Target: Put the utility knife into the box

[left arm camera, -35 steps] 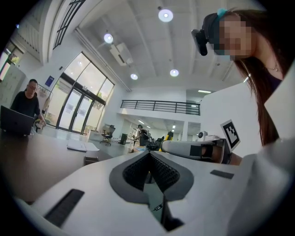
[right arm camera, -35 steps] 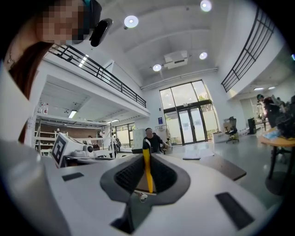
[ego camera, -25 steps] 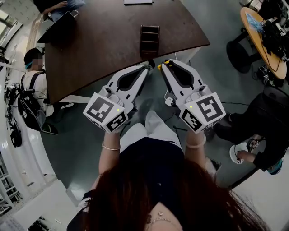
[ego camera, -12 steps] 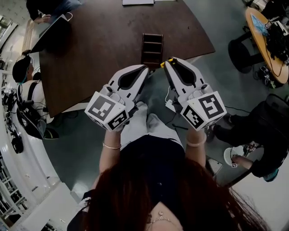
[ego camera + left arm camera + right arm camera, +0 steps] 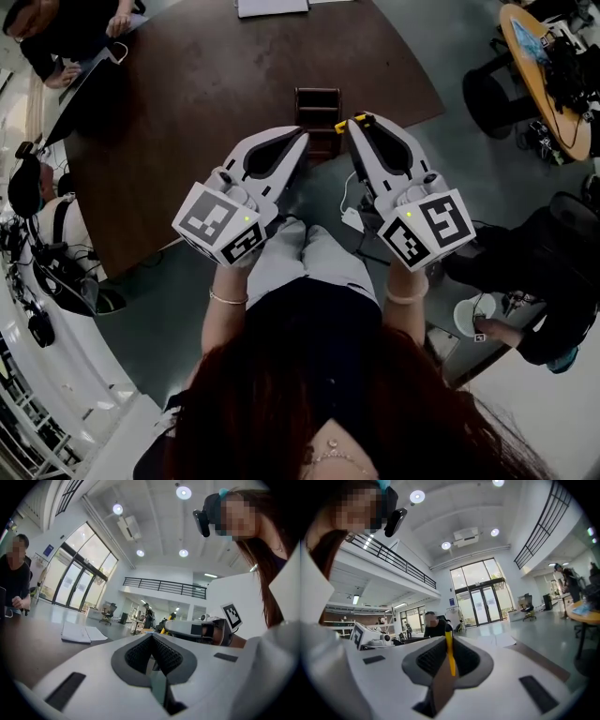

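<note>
A dark brown box [image 5: 317,105] with open compartments stands on the dark table [image 5: 216,103], near its front edge. My right gripper [image 5: 354,121] is shut on a yellow utility knife [image 5: 341,124], whose end sticks out at the fingertips just right of the box. In the right gripper view the utility knife [image 5: 449,657] shows as a thin yellow strip pinched between the ribbed pads [image 5: 430,658]. My left gripper [image 5: 302,139] is shut with nothing in it, its tip at the table edge just left of the box. The same left gripper [image 5: 151,639] shows its pads pressed together.
White papers [image 5: 272,7] lie at the table's far side. A person [image 5: 56,33] sits at the far left corner; another person [image 5: 42,202] sits left of the table. A round table [image 5: 551,66] with cables stands at the right, with a seated person [image 5: 544,281] below it.
Both grippers have moved forward toward the table; the box now lies right between and ahead of their tips. The knife stays held in the right gripper.
</note>
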`<state>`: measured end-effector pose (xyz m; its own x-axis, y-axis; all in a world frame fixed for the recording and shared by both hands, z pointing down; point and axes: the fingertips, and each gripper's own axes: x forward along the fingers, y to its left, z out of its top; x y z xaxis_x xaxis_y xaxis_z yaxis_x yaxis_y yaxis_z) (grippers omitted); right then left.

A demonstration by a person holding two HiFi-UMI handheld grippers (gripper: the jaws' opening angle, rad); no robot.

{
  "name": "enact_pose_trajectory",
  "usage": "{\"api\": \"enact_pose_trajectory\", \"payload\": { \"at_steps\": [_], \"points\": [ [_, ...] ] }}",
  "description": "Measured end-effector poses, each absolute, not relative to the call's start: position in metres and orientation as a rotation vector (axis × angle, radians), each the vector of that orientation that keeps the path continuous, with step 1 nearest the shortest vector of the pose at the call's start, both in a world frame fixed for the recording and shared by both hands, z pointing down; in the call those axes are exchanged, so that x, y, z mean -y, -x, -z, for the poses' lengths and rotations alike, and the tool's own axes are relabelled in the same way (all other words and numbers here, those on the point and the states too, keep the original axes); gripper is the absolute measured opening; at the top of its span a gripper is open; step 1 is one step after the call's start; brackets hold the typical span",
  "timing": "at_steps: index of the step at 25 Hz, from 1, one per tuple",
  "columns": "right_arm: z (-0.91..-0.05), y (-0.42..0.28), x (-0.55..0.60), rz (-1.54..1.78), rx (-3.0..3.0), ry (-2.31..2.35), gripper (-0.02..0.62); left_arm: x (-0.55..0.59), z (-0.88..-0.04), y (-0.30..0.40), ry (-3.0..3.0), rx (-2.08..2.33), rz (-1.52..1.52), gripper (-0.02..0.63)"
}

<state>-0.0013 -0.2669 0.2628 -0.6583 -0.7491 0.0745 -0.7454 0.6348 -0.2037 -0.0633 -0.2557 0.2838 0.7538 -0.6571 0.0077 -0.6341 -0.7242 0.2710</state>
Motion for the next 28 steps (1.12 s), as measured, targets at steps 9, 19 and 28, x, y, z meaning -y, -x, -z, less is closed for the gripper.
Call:
{"api": "enact_pose_trajectory", "payload": {
  "at_steps": [9,19,28],
  "points": [
    [-0.275,-0.011,0.290,0.395,-2.834,1.310,0.054,0.282,-0.287,0.050,-2.683,0.995,0.126,0.002],
    [-0.323,-0.009,0.306,0.502,-2.894,1.273,0.054,0.296,-0.322,0.040,-2.619,0.984,0.095,0.002],
    [-0.392,-0.002,0.311,0.630,-2.914,1.290,0.054,0.300,-0.370,0.047,-2.537,0.988,0.101,0.002]
  ]
}}
